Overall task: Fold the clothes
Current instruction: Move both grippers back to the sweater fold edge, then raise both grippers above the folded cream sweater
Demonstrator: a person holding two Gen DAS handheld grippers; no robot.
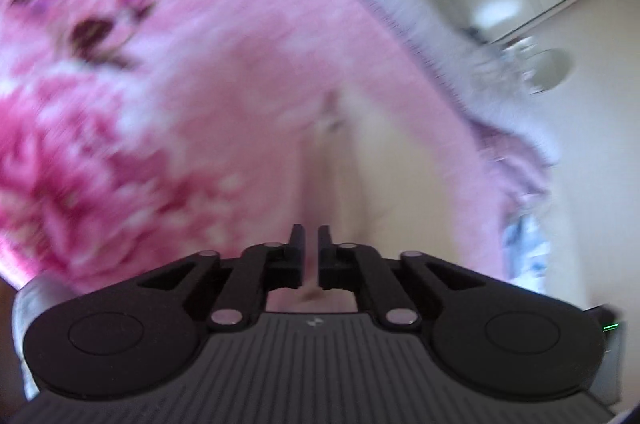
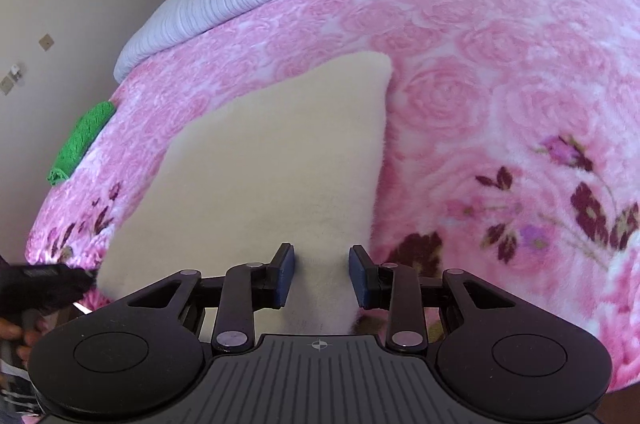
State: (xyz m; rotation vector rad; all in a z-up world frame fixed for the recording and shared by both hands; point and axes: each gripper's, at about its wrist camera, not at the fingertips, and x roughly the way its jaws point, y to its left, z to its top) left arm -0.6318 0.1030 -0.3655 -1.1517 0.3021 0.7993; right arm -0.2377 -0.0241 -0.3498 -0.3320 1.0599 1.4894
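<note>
Our right gripper [image 2: 321, 276] spreads its jaws wide over the near end of the cream fleece garment [image 2: 256, 160], which lies on the pink rose-patterned blanket [image 2: 500, 72]. Our left gripper [image 1: 311, 256] nearly closes its jaws; whether they grip fabric, we cannot tell. A green cloth [image 2: 82, 140] sits far left.

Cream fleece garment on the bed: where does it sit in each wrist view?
Left wrist: cream fleece garment centre, blurred, just beyond the near-shut left gripper.
Right wrist: garment centre-left; open right gripper straddles its near edge.
Shared landmark: pink rose-patterned blanket.
</note>
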